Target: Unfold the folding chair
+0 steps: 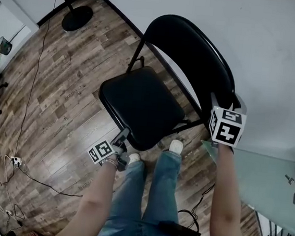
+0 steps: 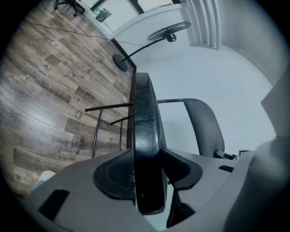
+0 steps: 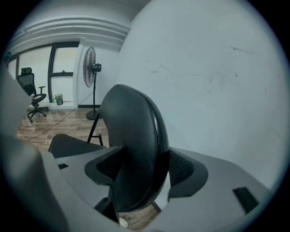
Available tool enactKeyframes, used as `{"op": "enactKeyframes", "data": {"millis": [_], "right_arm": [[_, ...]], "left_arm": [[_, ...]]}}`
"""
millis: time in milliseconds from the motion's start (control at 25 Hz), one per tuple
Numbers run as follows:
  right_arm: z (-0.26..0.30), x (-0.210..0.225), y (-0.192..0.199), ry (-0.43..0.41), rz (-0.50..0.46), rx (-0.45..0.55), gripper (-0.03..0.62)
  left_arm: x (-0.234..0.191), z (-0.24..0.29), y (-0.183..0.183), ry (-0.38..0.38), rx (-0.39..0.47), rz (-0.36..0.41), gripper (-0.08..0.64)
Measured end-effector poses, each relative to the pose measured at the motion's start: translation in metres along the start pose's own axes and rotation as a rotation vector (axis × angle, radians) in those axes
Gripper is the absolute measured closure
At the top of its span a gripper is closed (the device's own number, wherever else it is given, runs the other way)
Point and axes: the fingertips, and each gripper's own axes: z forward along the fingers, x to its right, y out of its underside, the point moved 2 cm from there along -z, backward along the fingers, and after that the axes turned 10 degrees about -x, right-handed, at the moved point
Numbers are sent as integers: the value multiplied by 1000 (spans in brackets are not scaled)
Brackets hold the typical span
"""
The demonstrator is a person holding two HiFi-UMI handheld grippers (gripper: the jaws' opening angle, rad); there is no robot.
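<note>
The black folding chair stands opened on the wooden floor, its seat [image 1: 141, 103] about level and its backrest [image 1: 196, 52] near the white wall. My left gripper [image 1: 120, 137] is at the seat's front edge. In the left gripper view that gripper [image 2: 147, 174] is shut on the seat's padded edge [image 2: 146, 131], with both pads pressed against it. My right gripper [image 1: 225, 103] is at the backrest's right end. In the right gripper view the backrest [image 3: 131, 136] fills most of that gripper's [image 3: 138, 170] gap, with a thin dark slit beside the right pad.
The person's legs [image 1: 150, 193] and shoes are right in front of the chair. A standing fan's round base [image 1: 76, 18] sits at the back left. Cables [image 1: 23, 175] trail across the floor on the left. A glass tabletop [image 1: 256, 178] lies to the right, below the white wall [image 1: 279, 60].
</note>
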Motion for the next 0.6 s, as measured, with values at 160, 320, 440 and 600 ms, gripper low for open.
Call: {"op": "enactKeyframes", "data": {"millis": [160, 320, 440, 600], "right_arm": [[3, -2, 1, 25, -2, 11, 287], [12, -11, 11, 37, 3, 15, 281], [17, -17, 20, 39, 4, 22, 279], [20, -24, 30, 39, 1, 39, 278]], "left_arm": [[-17, -6, 0, 42, 1, -8, 376], [-46, -13, 1, 51, -1, -20, 377], [-68, -17, 4, 47, -1, -37, 377], [-92, -23, 6, 74, 11, -40, 377]]}}
